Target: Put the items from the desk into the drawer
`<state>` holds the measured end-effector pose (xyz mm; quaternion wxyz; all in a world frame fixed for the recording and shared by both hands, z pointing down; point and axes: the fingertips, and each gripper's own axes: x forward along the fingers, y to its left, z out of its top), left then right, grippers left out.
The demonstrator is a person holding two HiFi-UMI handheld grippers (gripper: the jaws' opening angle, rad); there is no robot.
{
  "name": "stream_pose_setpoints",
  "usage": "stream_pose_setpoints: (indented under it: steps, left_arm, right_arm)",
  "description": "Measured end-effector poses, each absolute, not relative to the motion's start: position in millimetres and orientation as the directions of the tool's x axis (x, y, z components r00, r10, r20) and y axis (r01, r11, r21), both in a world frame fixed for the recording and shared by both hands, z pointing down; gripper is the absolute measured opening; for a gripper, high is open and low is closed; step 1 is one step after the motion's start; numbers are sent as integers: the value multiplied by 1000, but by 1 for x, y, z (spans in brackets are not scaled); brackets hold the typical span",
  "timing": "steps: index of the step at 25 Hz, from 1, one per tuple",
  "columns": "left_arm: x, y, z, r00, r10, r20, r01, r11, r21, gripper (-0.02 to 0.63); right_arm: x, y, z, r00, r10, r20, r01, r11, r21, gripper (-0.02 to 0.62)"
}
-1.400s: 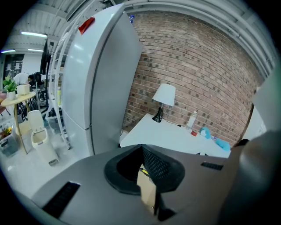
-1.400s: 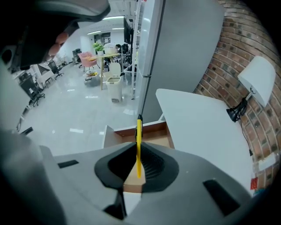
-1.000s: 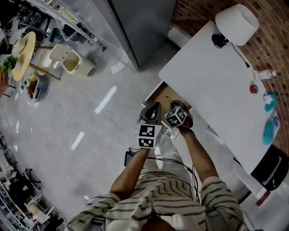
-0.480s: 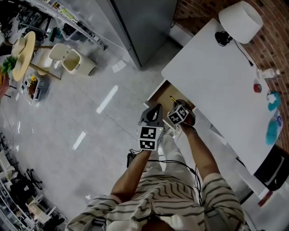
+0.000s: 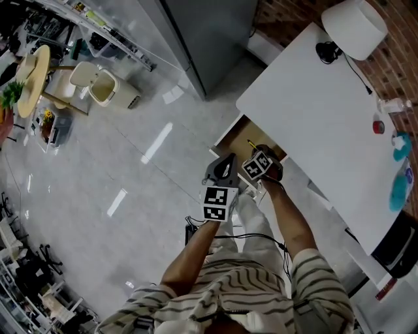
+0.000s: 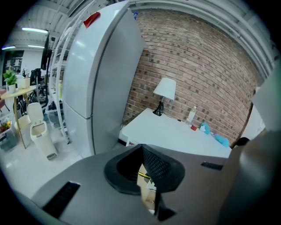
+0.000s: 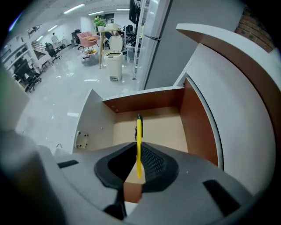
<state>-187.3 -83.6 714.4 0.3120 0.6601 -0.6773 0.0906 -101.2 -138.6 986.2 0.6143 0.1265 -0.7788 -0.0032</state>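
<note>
the right claw (image 7: 137,148) is pinched tight on a thin yellow pen with a black tip (image 7: 138,132), pointing down into the open wooden drawer (image 7: 163,127) under the white tabletop (image 5: 313,111). the left claw (image 6: 142,151) is closed up and empty. next, i think, lower the pen in and let go softly.

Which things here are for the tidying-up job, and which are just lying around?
For the job: yellow pen, held by the right gripper; open drawer; desk.
Just lying about: lamp, bin, fridge.

Ceiling lights (image 7: 74,8) glare off the floor (image 5: 157,143); both gripper views warp at edges.
</note>
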Motion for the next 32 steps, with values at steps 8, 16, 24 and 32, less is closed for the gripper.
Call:
stream_pose_setpoints:
  steps: [8, 16, 24, 32]
  left_arm:
    - [-183, -85, 721, 72, -838, 541, -953, 102, 285, -8]
    - [-186, -80, 736, 57, -831, 553, -953, 120, 279, -8]
    - [-185, -78, 741, 49, -829, 557, -949, 135, 285, -6]
    - [-178, -79, 750, 61, -823, 564, -948, 129, 290, -7]
  right_arm:
    - [-96, -138, 1015, -181, -192, 965, -158, 974, 164, 37]
    - [-98, -138, 1037, -164, -193, 968, -102, 979, 178, 37]
    - [-99, -139, 1050, -144, -197, 970, -7, 980, 199, 37]
    - [-93, -140, 1067, -122, -182, 976, -38, 983, 179, 37]
